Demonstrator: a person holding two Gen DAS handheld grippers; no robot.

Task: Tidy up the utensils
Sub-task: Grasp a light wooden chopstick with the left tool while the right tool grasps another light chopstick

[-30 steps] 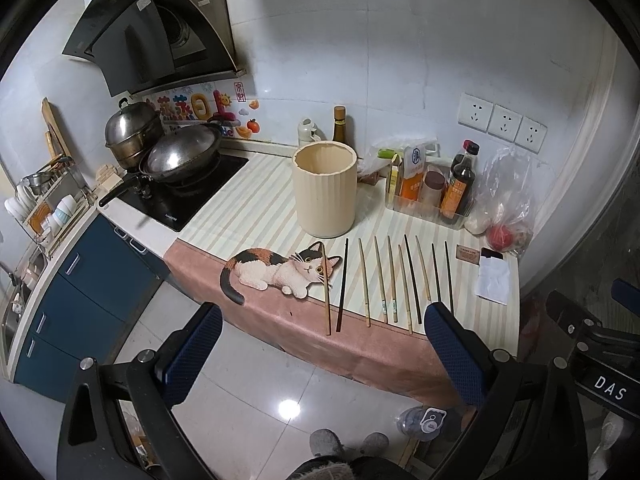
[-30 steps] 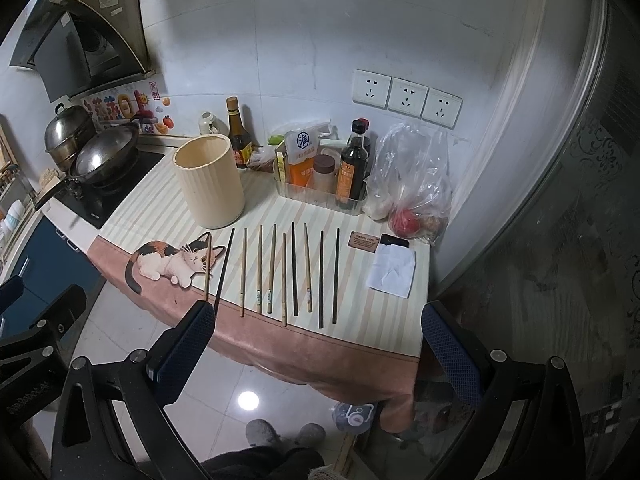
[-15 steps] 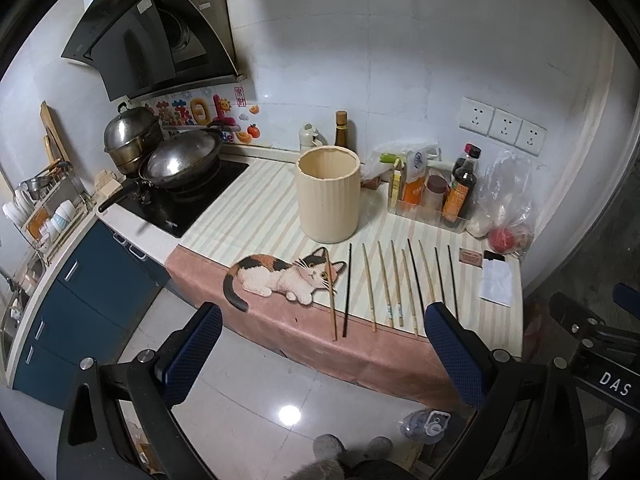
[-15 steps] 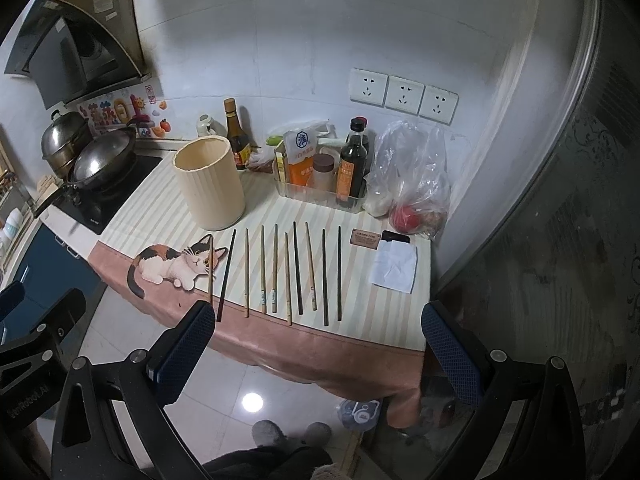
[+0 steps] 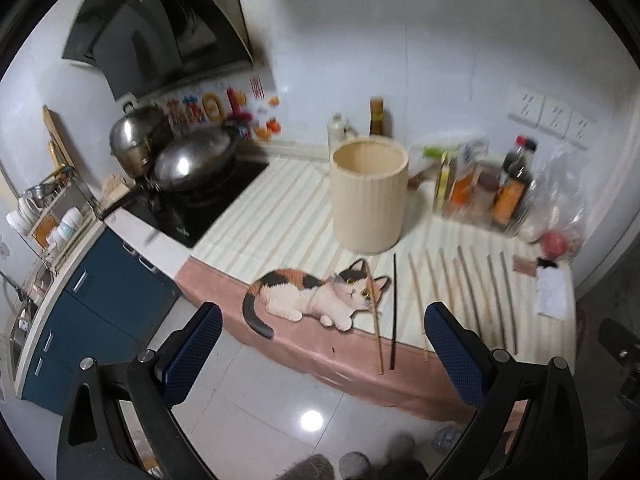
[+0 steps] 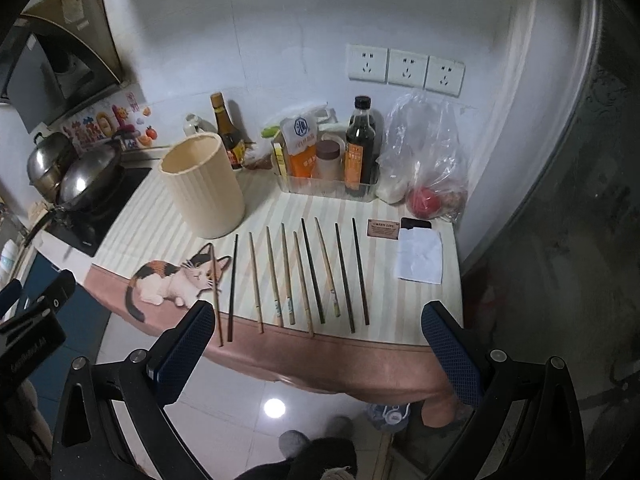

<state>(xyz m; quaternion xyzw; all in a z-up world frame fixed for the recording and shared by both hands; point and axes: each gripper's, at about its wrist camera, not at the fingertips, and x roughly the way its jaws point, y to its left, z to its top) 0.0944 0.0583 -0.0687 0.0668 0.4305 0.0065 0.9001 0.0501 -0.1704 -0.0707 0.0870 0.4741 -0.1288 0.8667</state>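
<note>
Beside the chopsticks [image 6: 296, 276], small brown tag [image 6: 383, 227] reading "GREEN LIFE"

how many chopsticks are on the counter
10 chopsticks, all in one row on the striped mat before the beige holder; the leftmost crosses the cat print. The holder's inside is partly hidden.

Chopsticks [image 6: 296, 276]: mix of pale matt wood/bamboo and dark glossy lacquer-look ones, lying on a striped cloth [image 6: 384, 296] over the bench, matt, with a printed cat [image 6: 176, 280] on it. Holder [image 6: 202, 186] is cream, ribbed, matt, looks plastic; wok [image 6: 86, 182] and pot [image 5: 134, 142] are shiny bare metal, hob [image 5: 208, 204] is glossy black glass. Floor tiles [image 6: 276, 404] glossy with a lamp glare, the fingers [image 6: 182, 354] have blue textured pads on matt black plastic, bag [image 6: 428, 148] is clear crinkled plastic, note [image 6: 420, 254] is white paper.
</note>
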